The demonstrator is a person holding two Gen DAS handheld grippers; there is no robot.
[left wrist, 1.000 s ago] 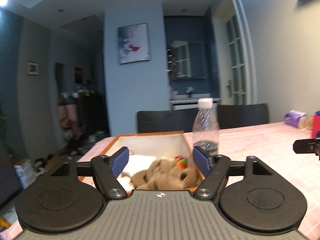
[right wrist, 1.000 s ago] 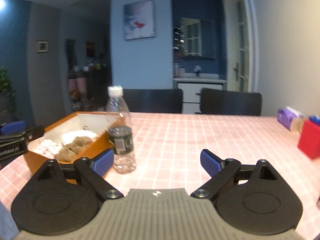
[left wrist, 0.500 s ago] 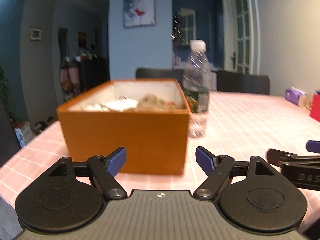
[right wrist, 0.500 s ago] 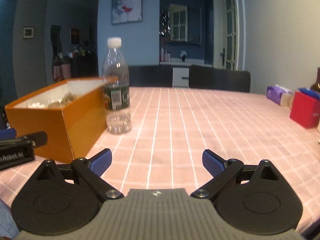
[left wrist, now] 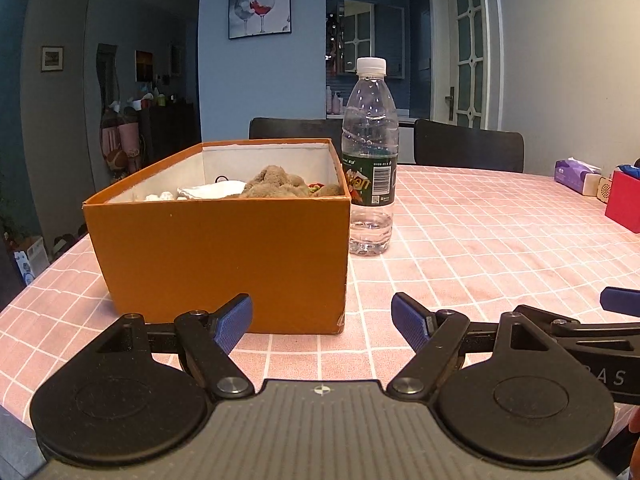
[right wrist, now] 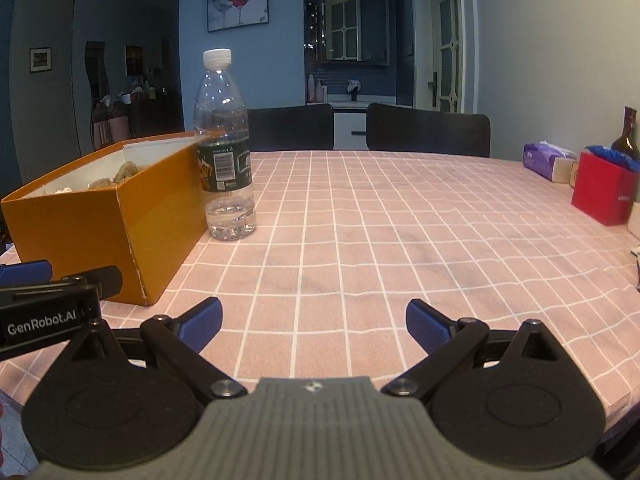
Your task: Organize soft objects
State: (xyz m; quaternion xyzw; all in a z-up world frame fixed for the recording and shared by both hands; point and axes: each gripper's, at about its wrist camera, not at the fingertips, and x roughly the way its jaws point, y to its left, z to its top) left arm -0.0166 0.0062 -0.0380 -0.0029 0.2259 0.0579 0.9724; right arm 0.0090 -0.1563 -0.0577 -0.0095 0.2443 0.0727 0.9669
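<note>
1. A brown plush [left wrist: 280, 185] and white soft items [left wrist: 210, 191] lie inside the orange box [left wrist: 224, 256], near the table's [left wrist: 480, 248] left edge.
2. A bottle [left wrist: 371, 160] stands upright just beside the box's right wall.
3. The left gripper [left wrist: 322, 322] hangs low before the box, its jaws apart and holding nothing.
4. The right gripper [right wrist: 314, 322] sits beside it, its jaws likewise apart, over bare cloth.

The orange box [left wrist: 224, 256] sits open-topped and square on the pink checked worktop [left wrist: 480, 248], white lining showing inside. A brown plush toy [left wrist: 280, 186] lies heaped against its right wall, a bit of red and green peeking beside it. White soft pieces [left wrist: 210, 191] lie left of the plush.
</note>
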